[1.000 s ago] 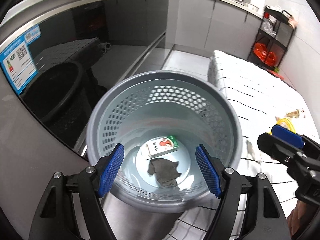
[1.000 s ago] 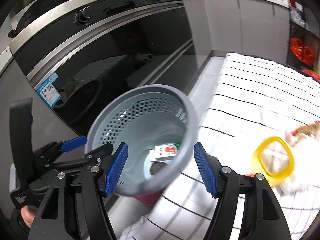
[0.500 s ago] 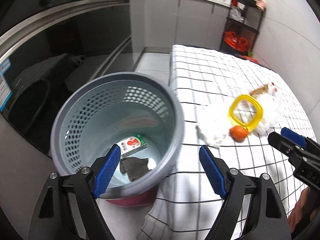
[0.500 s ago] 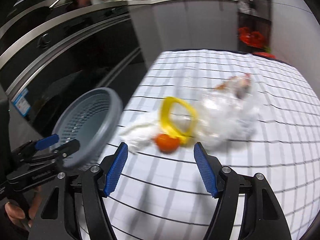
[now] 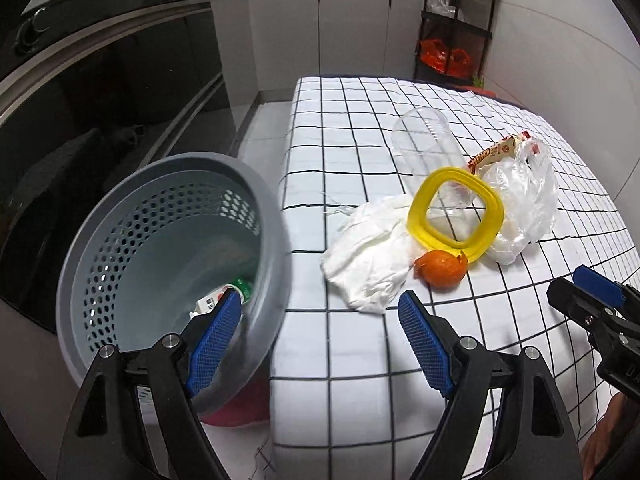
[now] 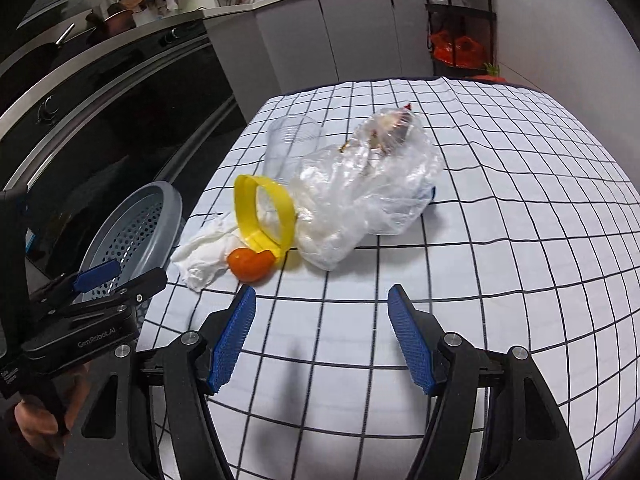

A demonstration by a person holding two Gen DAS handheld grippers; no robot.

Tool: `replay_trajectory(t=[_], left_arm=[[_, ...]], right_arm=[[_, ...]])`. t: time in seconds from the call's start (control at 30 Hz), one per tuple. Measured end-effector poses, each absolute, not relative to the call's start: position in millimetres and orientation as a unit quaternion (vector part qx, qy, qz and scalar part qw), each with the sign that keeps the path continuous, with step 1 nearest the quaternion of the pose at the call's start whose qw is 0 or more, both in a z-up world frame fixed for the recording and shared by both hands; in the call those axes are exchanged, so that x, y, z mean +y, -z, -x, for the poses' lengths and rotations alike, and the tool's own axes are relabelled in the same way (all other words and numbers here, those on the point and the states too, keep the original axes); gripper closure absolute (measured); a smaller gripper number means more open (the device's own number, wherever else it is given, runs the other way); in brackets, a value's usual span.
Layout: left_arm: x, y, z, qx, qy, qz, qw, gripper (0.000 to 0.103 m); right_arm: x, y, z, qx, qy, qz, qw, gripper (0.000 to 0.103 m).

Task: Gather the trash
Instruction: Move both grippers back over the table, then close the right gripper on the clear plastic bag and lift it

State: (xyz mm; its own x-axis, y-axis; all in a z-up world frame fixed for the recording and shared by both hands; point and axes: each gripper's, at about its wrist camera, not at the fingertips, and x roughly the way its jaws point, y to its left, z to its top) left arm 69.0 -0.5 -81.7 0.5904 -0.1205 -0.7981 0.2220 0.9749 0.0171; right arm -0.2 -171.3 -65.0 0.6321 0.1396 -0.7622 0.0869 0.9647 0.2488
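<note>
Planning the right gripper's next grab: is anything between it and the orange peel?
Nothing visible. The right gripper is open, with only bare checked cloth between it and the orange peel, which touches the tissue and yellow ring.

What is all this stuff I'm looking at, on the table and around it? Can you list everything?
Bin: one, grey, perforated, left of the table.
Carton: one, white with green cap, inside the bin.
Tablecloth: one, white with black grid, covering the table.
Tissue: one, white, crumpled, table's left side.
Orange peel: one, orange, in front of the yellow ring.
Yellow ring: one, yellow, propped up among the litter.
Clear cup: one, transparent, on its side behind the ring.
Plastic bag: one, clear, crumpled, right of the ring.
Wrapper: one, red and tan, behind the bag.
Rack: one, black, far corner.
Left gripper: black, blue pads, open.
Right gripper: black, blue pads, open.
</note>
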Motion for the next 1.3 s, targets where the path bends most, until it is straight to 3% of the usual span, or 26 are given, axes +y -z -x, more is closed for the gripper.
replay_trajectory(t=[0.67,0.9,0.97,1.3], left_arm=[[-5,93,-79,0.456,0.093,-0.054,0.884,0.024],[-5,93,-78,0.456,0.099,-0.050,0.883,0.024],[-6,91,-77,0.453,0.102,-0.049,0.884,0.024],[-24,92,-68,0.449,0.128,-0.046,0.883,0.023]], right_arm=[[-170,78,-65,0.435,0.046,-0.103,0.893,0.038],[-167,79,-66,0.436,0.032,-0.099,0.894,0.077],[-169,76,-63,0.433,0.025,-0.106,0.895,0.083],[-195,52,-16,0.397,0.026,-0.139,0.907,0.086]])
